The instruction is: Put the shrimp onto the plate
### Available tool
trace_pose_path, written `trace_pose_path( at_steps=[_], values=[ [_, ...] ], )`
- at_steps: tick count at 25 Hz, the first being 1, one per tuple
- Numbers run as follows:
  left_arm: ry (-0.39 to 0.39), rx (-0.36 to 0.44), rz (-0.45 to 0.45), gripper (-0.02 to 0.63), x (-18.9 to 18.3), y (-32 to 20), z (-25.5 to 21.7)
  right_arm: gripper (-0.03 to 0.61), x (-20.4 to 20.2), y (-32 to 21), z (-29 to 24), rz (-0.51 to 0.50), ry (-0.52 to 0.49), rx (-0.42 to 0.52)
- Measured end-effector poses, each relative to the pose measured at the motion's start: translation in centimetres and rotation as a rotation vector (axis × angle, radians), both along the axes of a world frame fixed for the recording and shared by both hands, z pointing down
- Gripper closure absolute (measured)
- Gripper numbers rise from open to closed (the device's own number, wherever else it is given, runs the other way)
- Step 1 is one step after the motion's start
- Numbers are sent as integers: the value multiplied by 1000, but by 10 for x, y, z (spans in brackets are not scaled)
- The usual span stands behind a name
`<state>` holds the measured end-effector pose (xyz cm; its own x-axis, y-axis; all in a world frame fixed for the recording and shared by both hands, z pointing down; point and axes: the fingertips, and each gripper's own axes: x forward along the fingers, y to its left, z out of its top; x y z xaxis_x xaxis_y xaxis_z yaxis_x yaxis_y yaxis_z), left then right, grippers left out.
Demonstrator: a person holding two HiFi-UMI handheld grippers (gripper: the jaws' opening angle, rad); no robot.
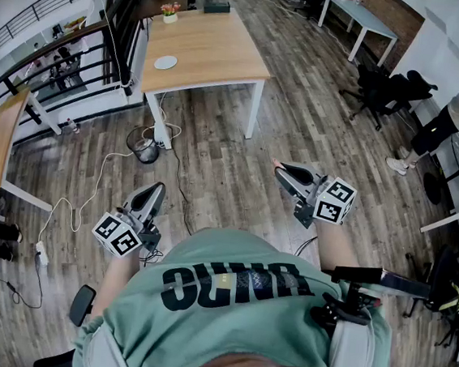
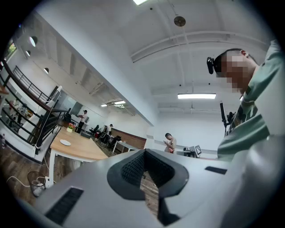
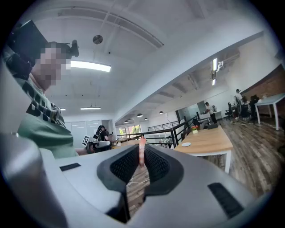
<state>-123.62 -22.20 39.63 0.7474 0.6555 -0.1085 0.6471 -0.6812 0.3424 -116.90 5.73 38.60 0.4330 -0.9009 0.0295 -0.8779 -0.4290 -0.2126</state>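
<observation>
My right gripper [image 1: 280,169] is held at chest height over the wood floor, shut on a thin pink shrimp [image 1: 275,162]. In the right gripper view the shrimp [image 3: 142,151] stands upright, pinched between the black pads [image 3: 127,165]. My left gripper [image 1: 160,188] is held low at my left with its jaws together and nothing in them; the left gripper view shows its pads [image 2: 133,169] meeting at the tip. The small white plate [image 1: 165,63] lies on a wooden table [image 1: 215,47] a few steps ahead, and it shows as plate [image 2: 65,142] and plate [image 3: 186,144] in the gripper views.
A flower pot [image 1: 171,13] and a dark box [image 1: 216,7] sit at the table's far end. A wire bin [image 1: 143,145] and white cables [image 1: 89,196] lie on the floor near the table's leg. Office chairs [image 1: 386,89] and a standing person [image 1: 458,105] are at right, a railing [image 1: 55,62] at left.
</observation>
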Motion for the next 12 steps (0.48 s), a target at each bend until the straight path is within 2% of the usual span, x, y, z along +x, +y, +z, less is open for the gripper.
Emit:
trace_pose_path(
  at_steps=[12],
  values=[
    [16,8,15,614,11,23,-15,532,11,22,-17,11,22,5]
  ],
)
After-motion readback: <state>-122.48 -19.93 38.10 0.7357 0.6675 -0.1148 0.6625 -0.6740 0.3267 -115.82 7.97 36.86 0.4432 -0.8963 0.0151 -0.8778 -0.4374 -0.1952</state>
